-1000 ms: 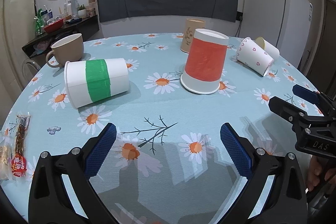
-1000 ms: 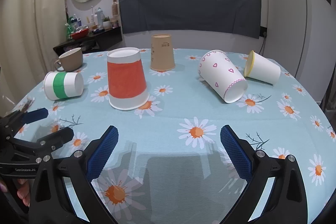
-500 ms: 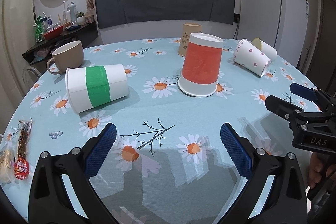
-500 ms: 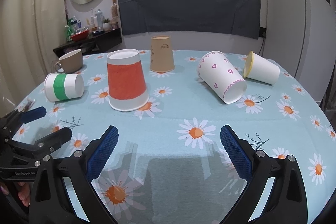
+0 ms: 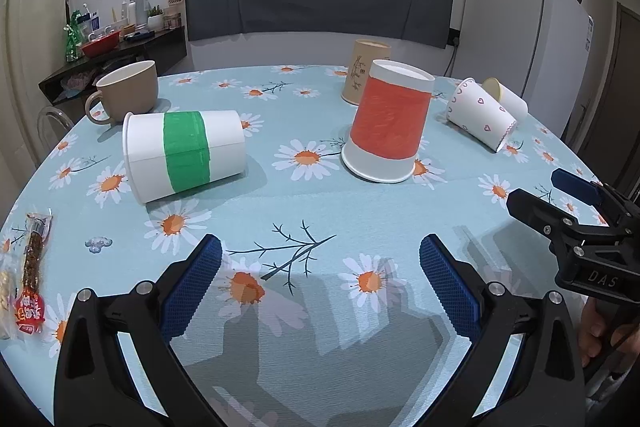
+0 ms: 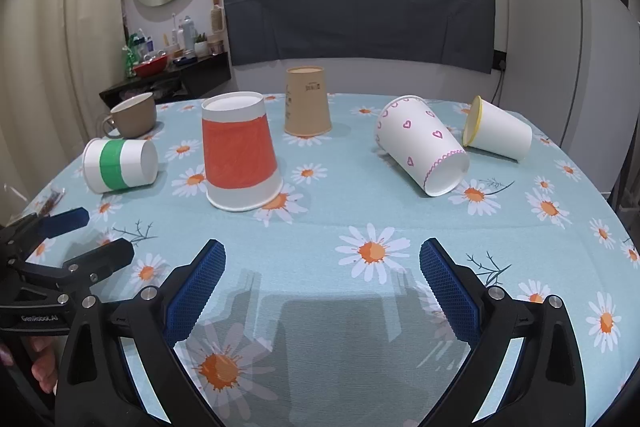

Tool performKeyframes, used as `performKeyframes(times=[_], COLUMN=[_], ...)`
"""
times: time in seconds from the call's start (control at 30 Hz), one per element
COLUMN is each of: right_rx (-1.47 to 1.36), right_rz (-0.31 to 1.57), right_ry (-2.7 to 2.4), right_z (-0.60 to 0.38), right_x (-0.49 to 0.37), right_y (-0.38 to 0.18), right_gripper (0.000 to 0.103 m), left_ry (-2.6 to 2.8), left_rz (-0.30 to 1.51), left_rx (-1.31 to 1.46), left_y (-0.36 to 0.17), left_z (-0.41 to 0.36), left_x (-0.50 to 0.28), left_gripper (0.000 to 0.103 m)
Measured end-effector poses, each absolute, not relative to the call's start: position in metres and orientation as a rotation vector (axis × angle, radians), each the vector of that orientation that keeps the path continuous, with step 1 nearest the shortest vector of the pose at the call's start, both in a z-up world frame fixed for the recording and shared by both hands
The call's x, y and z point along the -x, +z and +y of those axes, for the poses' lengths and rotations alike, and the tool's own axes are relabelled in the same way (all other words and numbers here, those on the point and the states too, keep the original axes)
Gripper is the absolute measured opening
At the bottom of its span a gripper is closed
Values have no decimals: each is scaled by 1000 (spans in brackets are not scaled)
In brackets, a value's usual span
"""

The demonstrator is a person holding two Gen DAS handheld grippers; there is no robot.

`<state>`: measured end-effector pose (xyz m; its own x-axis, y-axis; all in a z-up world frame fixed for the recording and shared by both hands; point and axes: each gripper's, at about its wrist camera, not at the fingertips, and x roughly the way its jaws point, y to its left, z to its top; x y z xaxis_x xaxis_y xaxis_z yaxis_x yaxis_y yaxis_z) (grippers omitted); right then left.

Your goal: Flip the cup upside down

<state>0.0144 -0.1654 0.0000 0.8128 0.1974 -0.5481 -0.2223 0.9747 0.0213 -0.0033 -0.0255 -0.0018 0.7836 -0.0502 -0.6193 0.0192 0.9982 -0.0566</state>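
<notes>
Both your tongs are free right now. The left tongs (image 5: 320, 273) stand wide apart over the near part of the worktop (image 5: 360, 215) with nothing between the pads, and the right tongs (image 6: 322, 273) are spread just as wide, also holding nothing.

Take the red-banded cup (image 5: 387, 126) as your landmark: it already stands mouth down, and so does the brown cup (image 5: 365, 71) just behind it. To its left the green-banded cup (image 5: 185, 154) lies on its side, well apart from it, with its base towards the landmark. To its right the heart-printed cup (image 6: 424, 146) lies on its side too, mouth towards you, and the yellow-rimmed cup (image 6: 498, 134) lies just beyond that one. A tan mug (image 5: 127, 91) sits upright behind the green-banded cup.

You look to be between cups, so choosing and approaching comes next. Which cup is meant cannot be told; each tongs has a lying cup on its own side. Whichever you pick, bring the pads across the body, close gently since paper walls crush easily, lift, then rotate so the mouth faces the worktop before setting down.
</notes>
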Motion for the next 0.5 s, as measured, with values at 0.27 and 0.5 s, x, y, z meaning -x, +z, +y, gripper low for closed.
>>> performKeyframes(times=[0.27,0.5], right_rx=[44,43], right_rz=[582,583], right_ry=[227,229], right_z=[-165,-165], right_x=[-15,-15], right_y=[0,0], right_gripper=[94,94], left_ry=[-38,-38], left_rz=[669,667], left_rx=[43,40], left_y=[-2,-2], left_z=[-27,-27], left_x=[3,3], left_gripper=[97,97])
